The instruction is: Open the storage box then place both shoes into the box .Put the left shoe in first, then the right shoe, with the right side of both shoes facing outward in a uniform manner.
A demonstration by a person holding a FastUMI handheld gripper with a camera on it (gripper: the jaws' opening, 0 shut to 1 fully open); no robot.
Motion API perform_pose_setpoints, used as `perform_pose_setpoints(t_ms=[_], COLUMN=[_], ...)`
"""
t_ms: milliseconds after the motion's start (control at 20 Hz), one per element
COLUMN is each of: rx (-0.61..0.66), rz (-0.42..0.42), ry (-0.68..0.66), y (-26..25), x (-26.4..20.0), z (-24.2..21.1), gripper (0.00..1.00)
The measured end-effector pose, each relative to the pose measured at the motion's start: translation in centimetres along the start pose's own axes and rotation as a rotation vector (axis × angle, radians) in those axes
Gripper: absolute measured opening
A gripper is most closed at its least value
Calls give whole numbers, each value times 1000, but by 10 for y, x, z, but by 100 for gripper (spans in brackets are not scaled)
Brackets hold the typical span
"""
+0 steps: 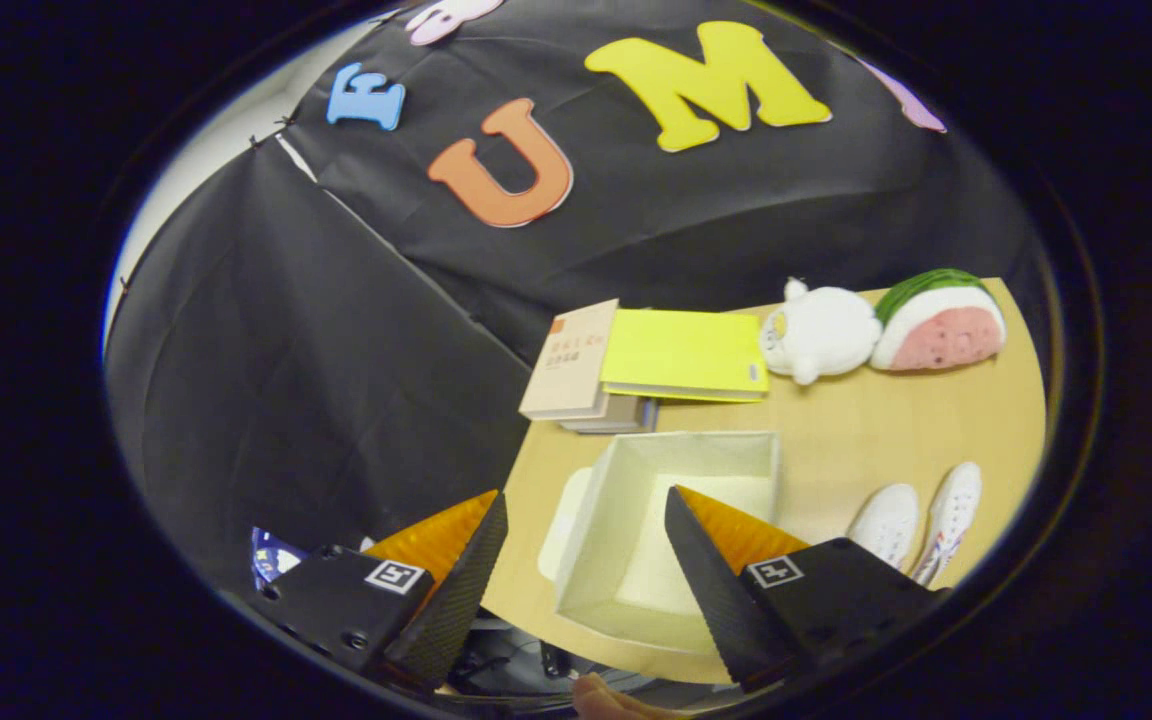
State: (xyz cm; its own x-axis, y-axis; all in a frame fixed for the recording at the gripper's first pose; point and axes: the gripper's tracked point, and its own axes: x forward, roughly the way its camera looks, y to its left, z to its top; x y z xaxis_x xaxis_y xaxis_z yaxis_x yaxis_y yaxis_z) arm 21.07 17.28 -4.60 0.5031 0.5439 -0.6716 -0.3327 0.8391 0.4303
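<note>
— Storage box (pixel 681 470) first, since the job turns on it: where does it sit?

— On the wooden table (pixel 866 430), near its front corner. It is white, rectangular and open on top, with nothing visible inside. A pale flat piece (pixel 564 520), perhaps its lid, shows at its left wall; I cannot tell if it lies under the box or beside it.

— And the gripper?

— The gripper (pixel 586 525) hangs above the table's near edge with its fingers spread wide and nothing between them but air. The box shows in the gap between the fingers and just beyond them; the right finger (pixel 706 570) overlaps the box's near right part, the left finger (pixel 461 580) stands off past the table's left edge. Neither touches the box, as far as I can see.

— What comes next in size?

— Beyond the box, a stack of books (pixel 576 365) with a yellow folder (pixel 686 355) leaning over them. To their right lie a white plush toy (pixel 821 335) and a watermelon-slice plush (pixel 941 325), touching each other.

— The shoes?

— A pair of white shoes (pixel 921 520), side by side, right of the box and beyond the right finger.

— Anything smaller?

— A fingertip (pixel 601 695) of a person shows below the gripper.
</note>
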Motion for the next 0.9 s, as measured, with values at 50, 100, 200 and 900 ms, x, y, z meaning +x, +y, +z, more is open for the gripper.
perform_pose_setpoints(t_ms=[50,100,200,900], rx=[5,9,17,-122], rz=[-30,-60,-133,-356], ry=[6,9,-6,208], y=[-21,-41,-83,-249], x=[-9,-19,-33,-10], z=[-2,-5,-7,-90], gripper=[100,100,100,100])
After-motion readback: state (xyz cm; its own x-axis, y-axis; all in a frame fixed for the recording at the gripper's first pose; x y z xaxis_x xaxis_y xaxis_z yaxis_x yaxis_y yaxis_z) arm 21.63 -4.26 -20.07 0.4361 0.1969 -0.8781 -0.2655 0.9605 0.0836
